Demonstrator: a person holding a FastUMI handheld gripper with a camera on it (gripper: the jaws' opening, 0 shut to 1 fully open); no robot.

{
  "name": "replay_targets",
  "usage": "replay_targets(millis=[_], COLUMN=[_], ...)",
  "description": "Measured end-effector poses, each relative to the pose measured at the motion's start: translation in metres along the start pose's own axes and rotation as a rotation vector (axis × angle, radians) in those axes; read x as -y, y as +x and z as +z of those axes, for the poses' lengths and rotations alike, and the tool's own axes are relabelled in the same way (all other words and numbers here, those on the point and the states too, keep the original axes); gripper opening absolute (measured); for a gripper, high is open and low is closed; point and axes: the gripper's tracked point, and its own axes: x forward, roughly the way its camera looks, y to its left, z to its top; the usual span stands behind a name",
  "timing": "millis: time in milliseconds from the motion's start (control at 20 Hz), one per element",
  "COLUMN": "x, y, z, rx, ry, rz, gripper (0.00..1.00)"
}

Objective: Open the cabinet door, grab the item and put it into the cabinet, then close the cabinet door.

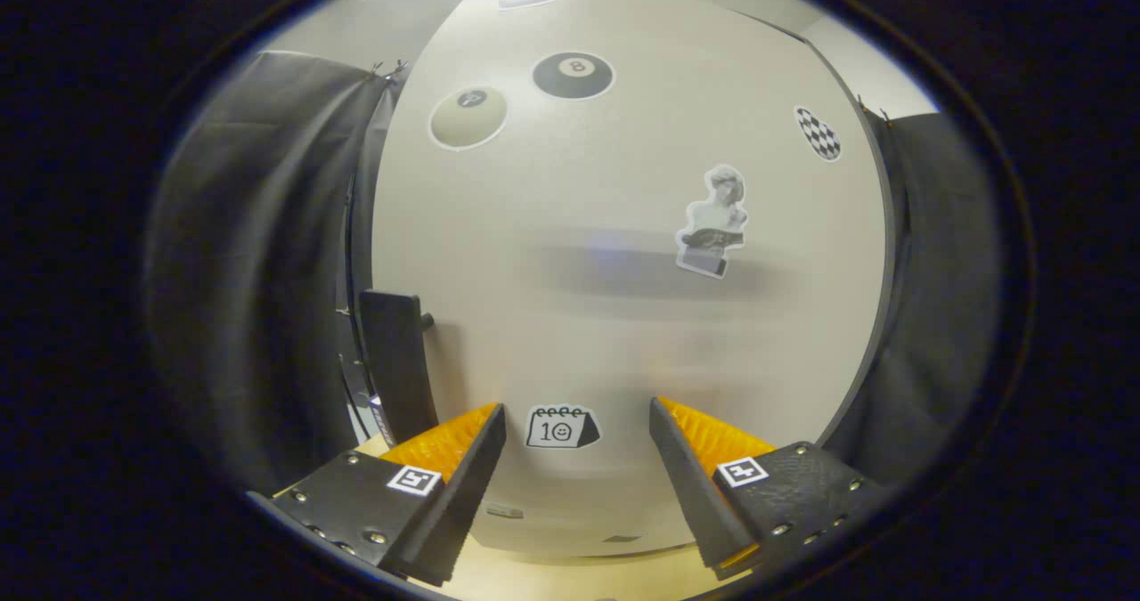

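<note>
The cabinet door (623, 254) stands closed just ahead of the gripper (577, 445), whose fingers are spread and hold nothing. This fits either before opening or after the final closing.

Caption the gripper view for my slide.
Open gripper faces the shut cabinet door, stickers scattered over it, dark handle beyond the left finger.
</note>
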Motion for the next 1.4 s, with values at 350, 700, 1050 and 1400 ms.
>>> replay_targets(millis=[350,700,1050,1400], x=[0.001,0.000,0.003,0.049], y=[-0.001,-0.001,-0.012,-0.058], z=[0.001,0.000,0.011,0.056], rx=[-0.014,-0.018,-0.001,0.098], ry=[0.048,0.032,0.069,0.104], rz=[0.005,0.004,0.029,0.031], gripper=[0.97,0.97,0.97,0.97])
